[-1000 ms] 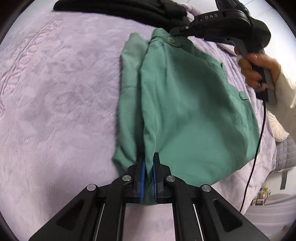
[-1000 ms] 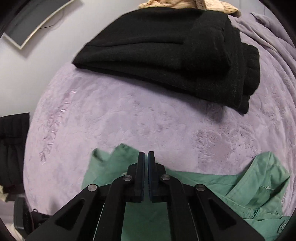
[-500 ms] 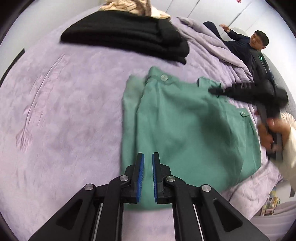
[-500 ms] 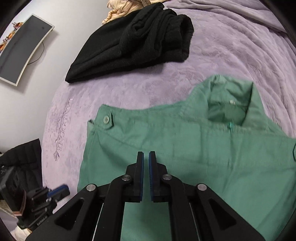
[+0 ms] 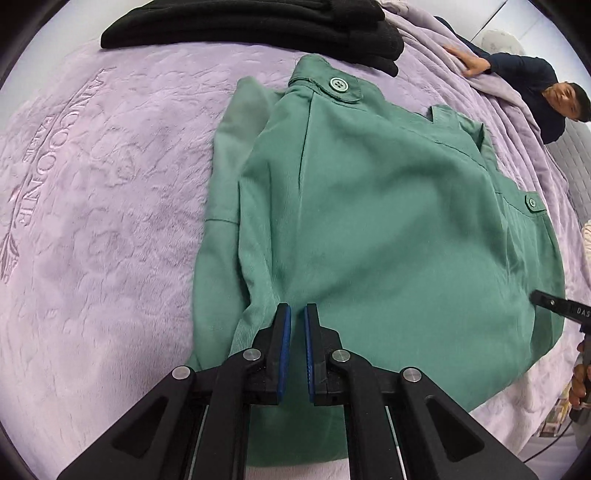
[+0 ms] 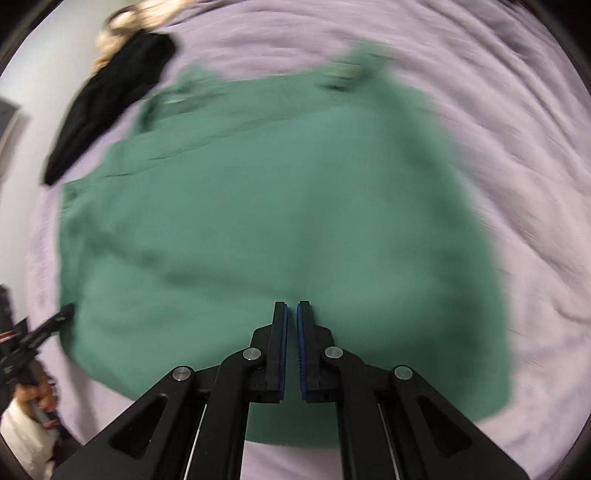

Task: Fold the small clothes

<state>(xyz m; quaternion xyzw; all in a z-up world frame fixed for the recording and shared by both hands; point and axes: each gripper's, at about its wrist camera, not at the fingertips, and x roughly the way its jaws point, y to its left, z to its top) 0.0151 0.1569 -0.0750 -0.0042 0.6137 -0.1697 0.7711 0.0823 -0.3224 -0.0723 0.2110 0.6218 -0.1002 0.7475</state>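
Note:
A green buttoned garment (image 5: 369, 221) lies folded and flat on the lilac blanket (image 5: 92, 221). My left gripper (image 5: 297, 308) hangs over its near hem, jaws shut with nothing between the blue pads. The right gripper's tip (image 5: 535, 295) shows at the garment's right edge. In the blurred right wrist view, the garment (image 6: 277, 221) fills the middle. My right gripper (image 6: 291, 306) is over its near part, shut and empty. The left gripper (image 6: 68, 308) pokes in at the left edge.
Folded black clothes (image 5: 258, 22) lie beyond the garment's collar, with beige cloth (image 6: 136, 14) behind them. A person in a dark top (image 5: 524, 74) leans on the blanket at the far right. The bed's edge drops off at the lower right (image 5: 554, 424).
The hem that was pinched in my left gripper now lies flat, and the left gripper has shifted slightly. The right gripper swept from the collar end to the near side, rolling as it went.

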